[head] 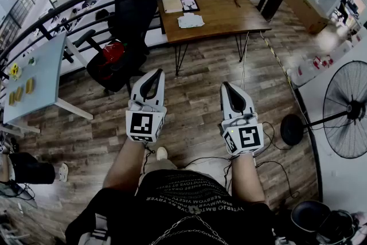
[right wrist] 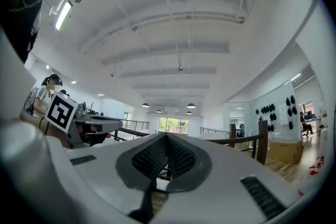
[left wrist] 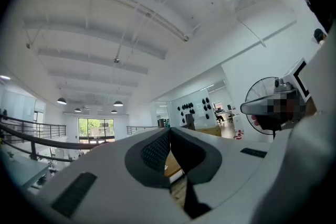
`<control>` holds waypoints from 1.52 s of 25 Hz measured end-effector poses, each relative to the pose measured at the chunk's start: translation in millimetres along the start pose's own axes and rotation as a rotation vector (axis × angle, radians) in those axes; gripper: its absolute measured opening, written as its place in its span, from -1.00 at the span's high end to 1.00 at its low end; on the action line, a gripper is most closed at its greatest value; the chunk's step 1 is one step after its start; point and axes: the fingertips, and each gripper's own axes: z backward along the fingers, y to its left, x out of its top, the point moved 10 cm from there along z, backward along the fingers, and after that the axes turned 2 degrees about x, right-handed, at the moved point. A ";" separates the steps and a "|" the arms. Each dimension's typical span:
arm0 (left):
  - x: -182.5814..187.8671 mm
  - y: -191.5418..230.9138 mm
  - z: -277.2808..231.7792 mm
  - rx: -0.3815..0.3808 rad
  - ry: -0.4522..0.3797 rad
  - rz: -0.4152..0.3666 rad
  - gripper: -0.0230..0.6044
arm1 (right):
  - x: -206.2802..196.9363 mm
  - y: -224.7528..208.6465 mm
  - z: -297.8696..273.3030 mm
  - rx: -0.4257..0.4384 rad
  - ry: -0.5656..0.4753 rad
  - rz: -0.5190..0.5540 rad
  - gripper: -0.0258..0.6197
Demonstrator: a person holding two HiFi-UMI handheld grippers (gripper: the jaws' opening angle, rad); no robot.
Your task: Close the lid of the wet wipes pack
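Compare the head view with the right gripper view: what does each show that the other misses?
Head view only: the black pedestal fan and the white papers lying on the brown wooden table. Right gripper view only: the white beamed ceiling and its hanging lamps. Both: the curved dark railing, the left tool and the shut, empty right tool. Neither shows a wet wipes pack.

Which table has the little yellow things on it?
The pale blue table at the left edge; the brown wooden table farther off holds white papers instead.
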 end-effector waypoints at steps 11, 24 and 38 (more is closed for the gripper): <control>5.4 -10.8 34.5 0.037 0.019 -0.085 0.84 | -19.7 -10.9 32.0 -0.023 0.067 0.009 0.88; -7.6 -12.5 41.5 0.004 0.066 -0.089 0.84 | -29.7 -12.5 25.2 0.028 0.064 0.016 0.88; -36.1 47.9 -43.2 -0.011 0.099 -0.044 0.84 | -33.8 -31.3 -67.4 0.032 0.120 0.024 0.87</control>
